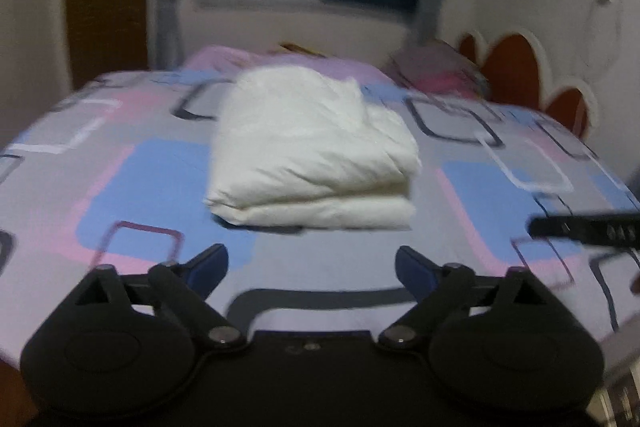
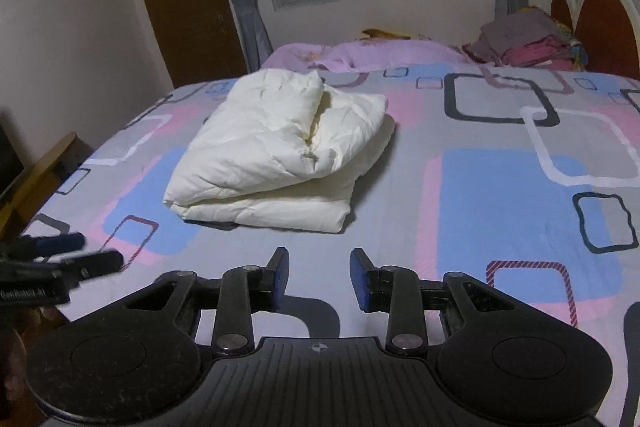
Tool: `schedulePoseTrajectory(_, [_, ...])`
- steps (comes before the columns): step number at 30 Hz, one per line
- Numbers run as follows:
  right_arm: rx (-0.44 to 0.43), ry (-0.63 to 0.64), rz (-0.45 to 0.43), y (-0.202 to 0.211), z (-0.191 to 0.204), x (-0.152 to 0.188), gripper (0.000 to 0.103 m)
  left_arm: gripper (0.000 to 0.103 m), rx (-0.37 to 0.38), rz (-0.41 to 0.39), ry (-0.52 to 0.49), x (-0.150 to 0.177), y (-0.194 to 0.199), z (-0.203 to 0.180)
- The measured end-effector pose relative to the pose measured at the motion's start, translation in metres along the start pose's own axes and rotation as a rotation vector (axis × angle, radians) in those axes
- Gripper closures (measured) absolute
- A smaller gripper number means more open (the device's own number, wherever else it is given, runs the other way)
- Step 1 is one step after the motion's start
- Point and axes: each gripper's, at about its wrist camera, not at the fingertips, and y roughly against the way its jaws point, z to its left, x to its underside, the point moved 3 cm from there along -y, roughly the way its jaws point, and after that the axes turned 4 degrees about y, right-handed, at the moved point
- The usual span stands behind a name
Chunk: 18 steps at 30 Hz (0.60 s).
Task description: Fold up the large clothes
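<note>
A white padded garment (image 1: 308,155) lies folded into a thick bundle in the middle of the bed (image 1: 120,195). The right wrist view shows the same garment (image 2: 280,155) with a sleeve-like flap on top. My left gripper (image 1: 312,259) hovers over the sheet just in front of the bundle, open wide and holding nothing. My right gripper (image 2: 319,259) is also short of the bundle, its blue pads a hand's width apart with only sheet between them. The left gripper (image 2: 100,249) shows at the right wrist view's left edge. The left wrist view is blurred.
The patterned bed sheet (image 2: 500,207) spreads right of the bundle. A pile of clothes (image 2: 524,43) sits at the back right by the headboard (image 2: 604,27), beside a pink blanket (image 2: 360,55). A wooden piece of furniture (image 2: 44,167) stands off the bed's left edge.
</note>
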Motion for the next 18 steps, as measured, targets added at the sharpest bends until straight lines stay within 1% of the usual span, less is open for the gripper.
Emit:
schedulePoseTrajectory(1, [0.004, 0.004, -0.006, 0.001, 0.001, 0.0, 0.068, 0.007, -0.02, -0.002, 0.024, 0.0, 0.003, 0.002])
schedulePoseTrajectory(2, [0.041, 0.004, -0.01, 0.003, 0.004, 0.002, 0.028, 0.006, -0.027, -0.008, 0.04, 0.0, 0.006, 0.003])
schedulePoseTrajectory(3, [0.082, 0.004, -0.042, 0.005, 0.004, 0.003, 0.003, 0.002, -0.027, -0.026, 0.046, 0.0, 0.011, 0.003])
schedulePoseTrajectory(4, [0.093, 0.011, -0.062, 0.008, 0.005, 0.005, 0.0, 0.0, -0.04, -0.046, 0.041, 0.001, 0.016, 0.004])
schedulePoseTrajectory(6, [0.063, 0.012, -0.046, 0.009, 0.006, 0.009, 0.0, 0.0, -0.055, -0.06, 0.009, 0.003, 0.023, 0.0])
schedulePoseTrajectory(8, [0.071, 0.014, -0.04, 0.011, 0.007, 0.012, 0.0, 0.0, -0.053, -0.062, -0.017, 0.005, 0.029, -0.004])
schedulePoseTrajectory(11, [0.077, 0.033, -0.045, 0.016, 0.009, 0.015, 0.0, 0.0, -0.055, -0.096, -0.049, 0.005, 0.039, -0.013])
schedulePoseTrajectory(18, [0.104, 0.04, -0.055, 0.028, 0.01, 0.018, 0.0, 0.0, -0.057, -0.099, -0.049, 0.004, 0.044, -0.024])
